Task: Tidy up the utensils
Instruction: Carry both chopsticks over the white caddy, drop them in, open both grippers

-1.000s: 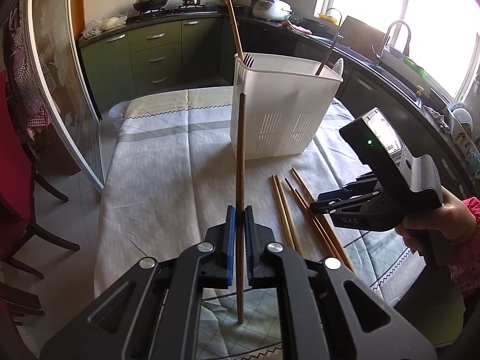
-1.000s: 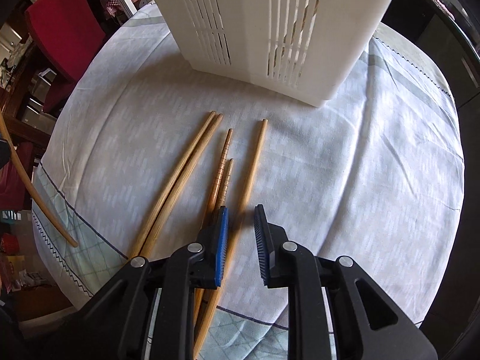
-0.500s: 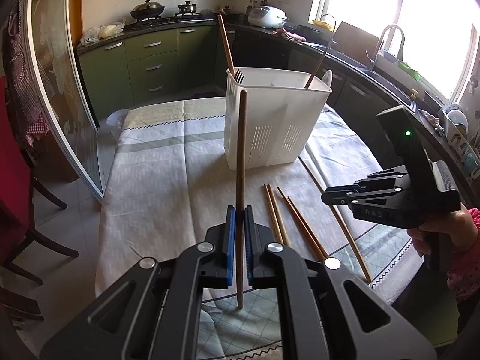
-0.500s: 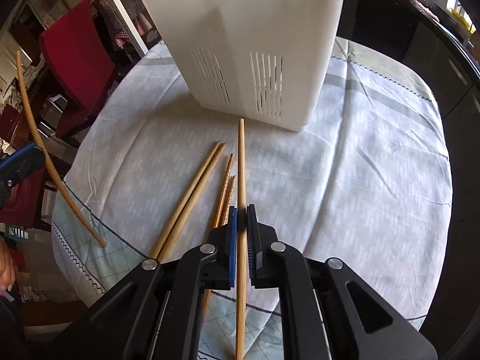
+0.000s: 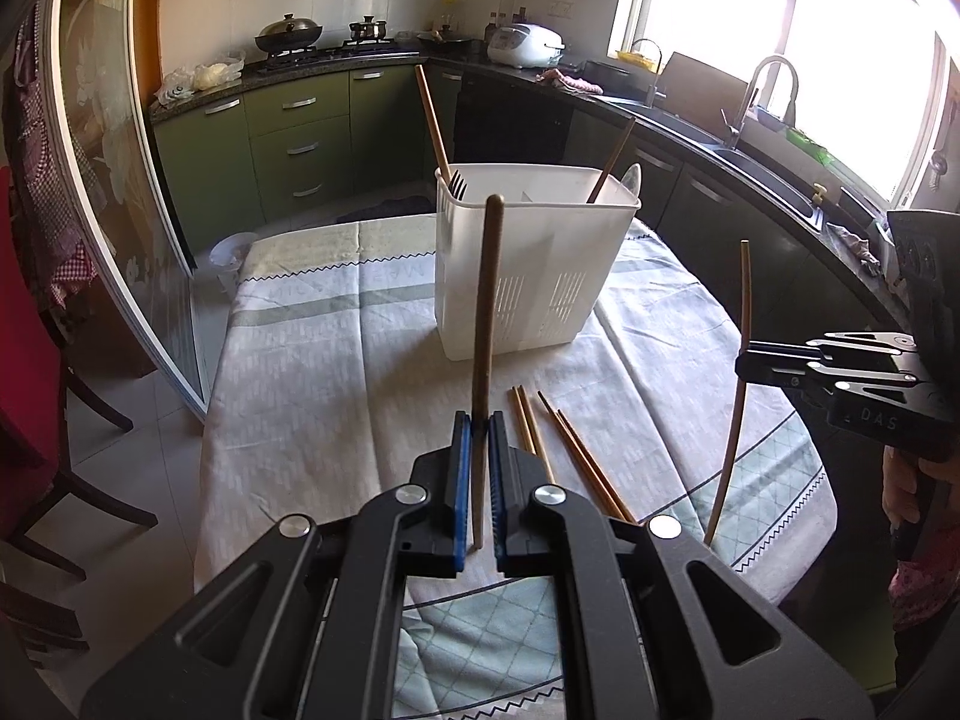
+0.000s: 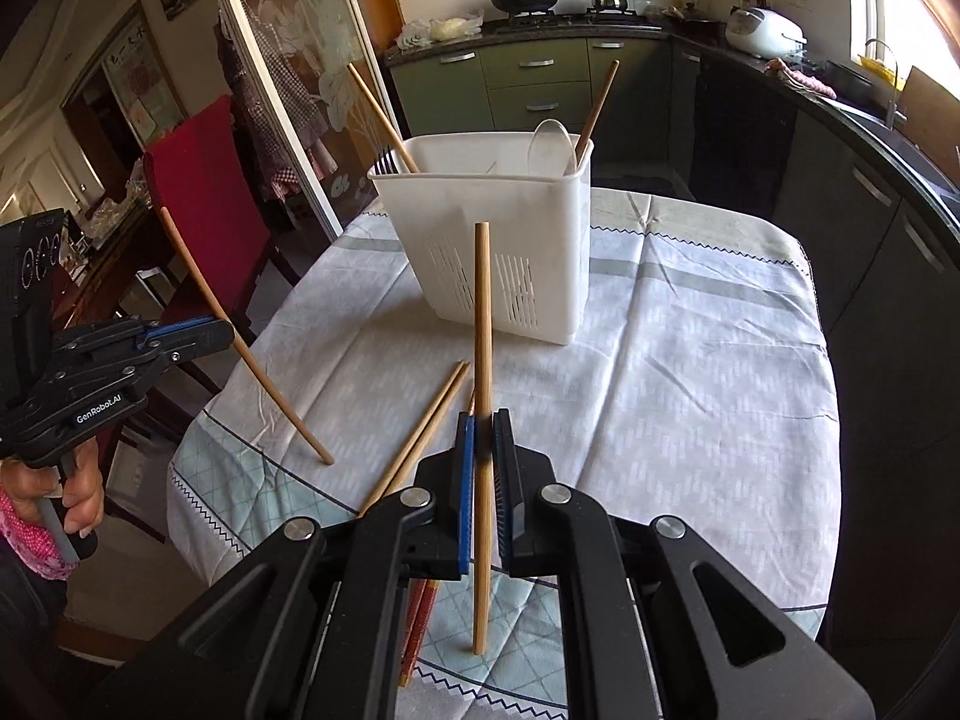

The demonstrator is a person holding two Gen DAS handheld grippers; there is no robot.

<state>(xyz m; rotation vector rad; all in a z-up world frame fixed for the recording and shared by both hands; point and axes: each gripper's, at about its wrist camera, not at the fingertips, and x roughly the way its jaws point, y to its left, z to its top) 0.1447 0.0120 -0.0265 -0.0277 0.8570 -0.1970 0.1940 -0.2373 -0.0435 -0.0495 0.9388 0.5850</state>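
Your left gripper (image 5: 475,420) is clamped on one wooden chopstick (image 5: 485,324), held upright in the air over the near half of the table; your right gripper (image 6: 483,420) is clenched on a second chopstick (image 6: 482,324), also upright and clear of the cloth. Four loose chopsticks (image 5: 552,444) lie on the tablecloth (image 5: 336,360) between both grippers and the white utensil caddy (image 5: 528,276). The caddy stands mid-table, well in from every edge, fork, spoon and two chopsticks already in it. Open cloth left of the caddy; rounded table edge (image 6: 831,408) close on your right side.
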